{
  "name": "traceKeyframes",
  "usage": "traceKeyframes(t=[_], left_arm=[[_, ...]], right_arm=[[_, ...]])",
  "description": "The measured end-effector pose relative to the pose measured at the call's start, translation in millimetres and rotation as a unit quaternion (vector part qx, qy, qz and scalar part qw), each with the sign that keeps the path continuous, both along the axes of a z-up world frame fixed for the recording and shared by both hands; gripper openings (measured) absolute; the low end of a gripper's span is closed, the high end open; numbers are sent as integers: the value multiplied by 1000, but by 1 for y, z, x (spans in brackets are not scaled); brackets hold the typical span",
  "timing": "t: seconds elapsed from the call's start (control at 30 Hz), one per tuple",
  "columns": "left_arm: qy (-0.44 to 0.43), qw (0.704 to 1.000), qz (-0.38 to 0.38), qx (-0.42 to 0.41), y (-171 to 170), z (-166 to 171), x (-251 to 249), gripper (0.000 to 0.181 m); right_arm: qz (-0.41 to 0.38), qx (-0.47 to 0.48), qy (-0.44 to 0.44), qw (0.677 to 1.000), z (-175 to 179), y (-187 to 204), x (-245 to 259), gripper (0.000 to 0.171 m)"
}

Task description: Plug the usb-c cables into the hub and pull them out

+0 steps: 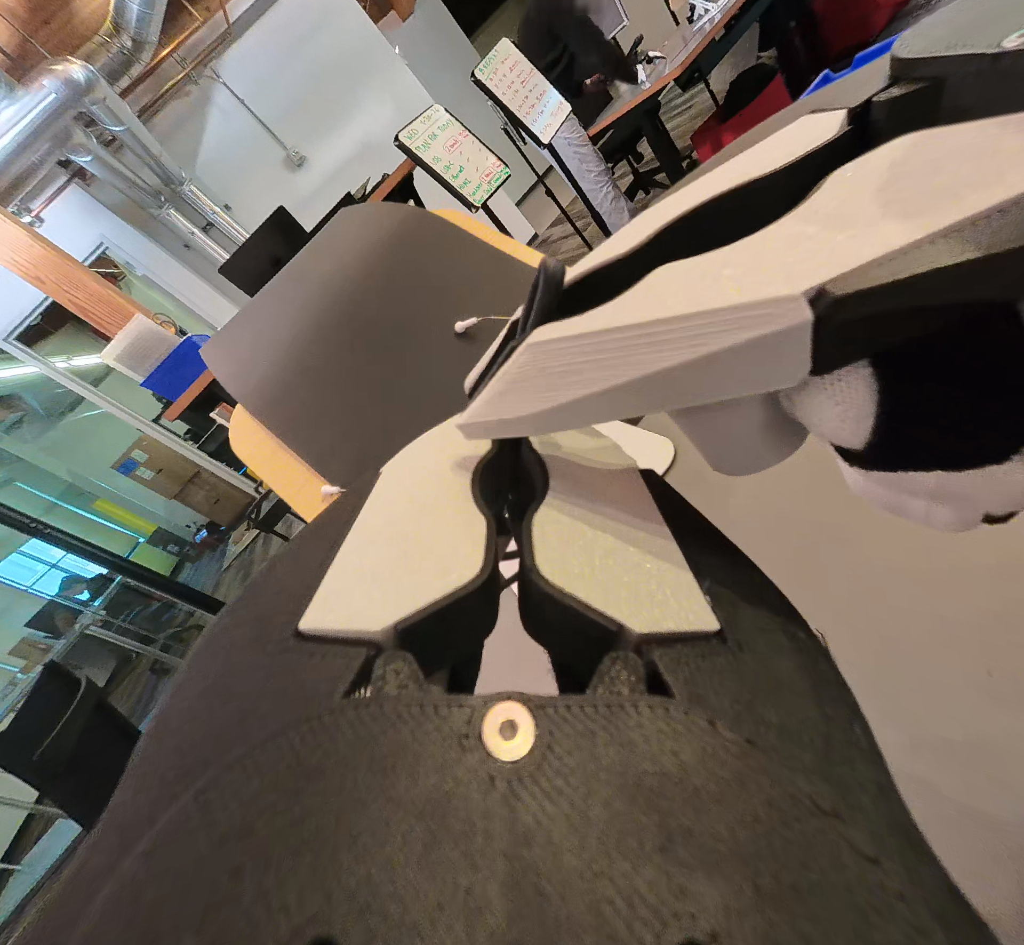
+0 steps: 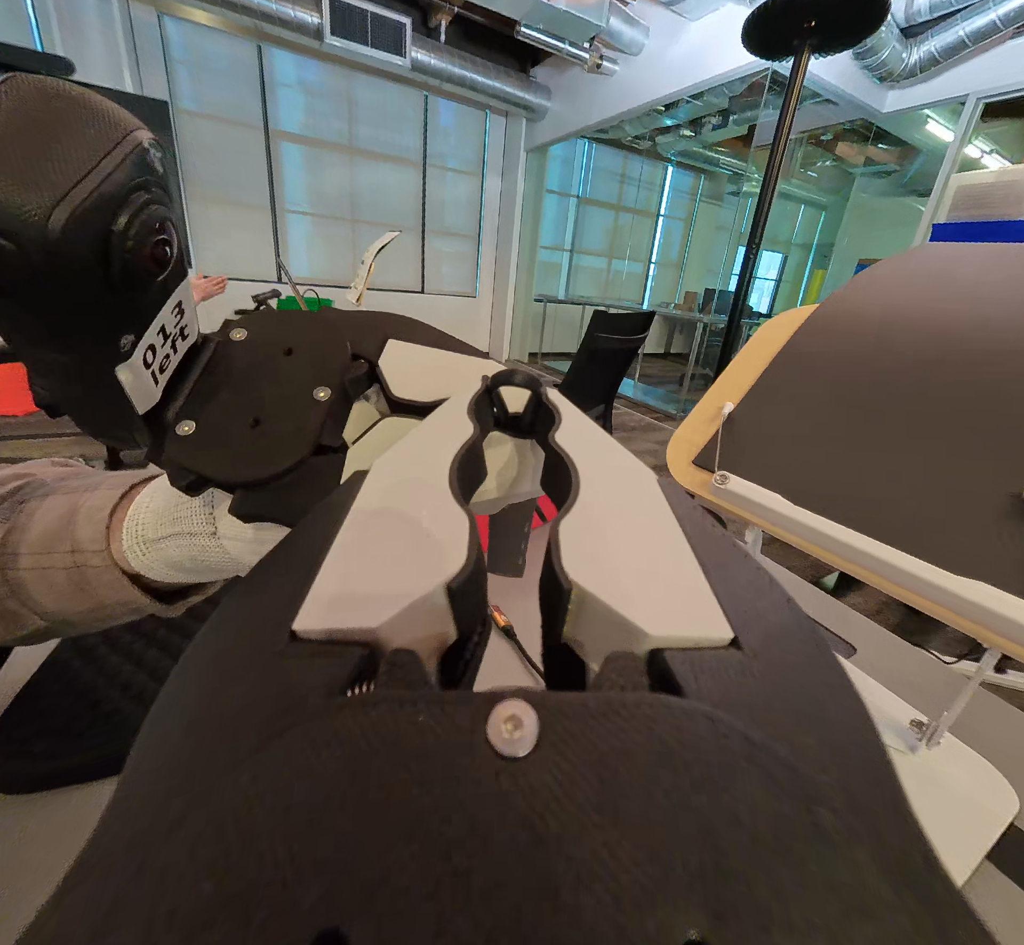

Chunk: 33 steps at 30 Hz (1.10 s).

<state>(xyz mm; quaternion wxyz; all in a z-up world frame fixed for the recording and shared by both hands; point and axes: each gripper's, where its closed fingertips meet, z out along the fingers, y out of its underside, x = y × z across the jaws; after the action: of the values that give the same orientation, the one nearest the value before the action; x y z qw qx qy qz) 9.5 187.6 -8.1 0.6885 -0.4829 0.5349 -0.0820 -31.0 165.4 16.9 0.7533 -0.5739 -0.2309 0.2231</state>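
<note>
Both claws crossed above the work; cable end lies below my right gripper [image 2: 521,392].

My right gripper's 2 tips meet, nothing visibly clamped. My left gripper [image 1: 508,467] shows a narrow slit; tips hidden, so I cannot tell its grip. Through my right fingers' gap I see a dark grey block [image 2: 507,541], possibly the hub, and nearer me 1 orange-tipped cable [image 2: 501,616], long axis running back toward me. Judgement: right gripper is nearer it.
</note>
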Motion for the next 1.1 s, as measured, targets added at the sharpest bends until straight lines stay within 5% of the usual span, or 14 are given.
traceKeyframes(t=[0.27,0.53,0.7,1.1], left_arm=[[42,998,-37,-30,-14,-10,7,21],[63,972,-158,-165,-34,-21,2,50],[77,960,-203,-176,-41,-18,-5,59],[48,849,-374,-369,-48,8,-34,59]], right_arm=[[74,-39,57,995,0,-1,15,6],[102,-57,22,993,-5,-7,27,5],[154,-63,-22,986,-5,-15,19,5],[362,-79,-33,928,20,-18,15,5]])
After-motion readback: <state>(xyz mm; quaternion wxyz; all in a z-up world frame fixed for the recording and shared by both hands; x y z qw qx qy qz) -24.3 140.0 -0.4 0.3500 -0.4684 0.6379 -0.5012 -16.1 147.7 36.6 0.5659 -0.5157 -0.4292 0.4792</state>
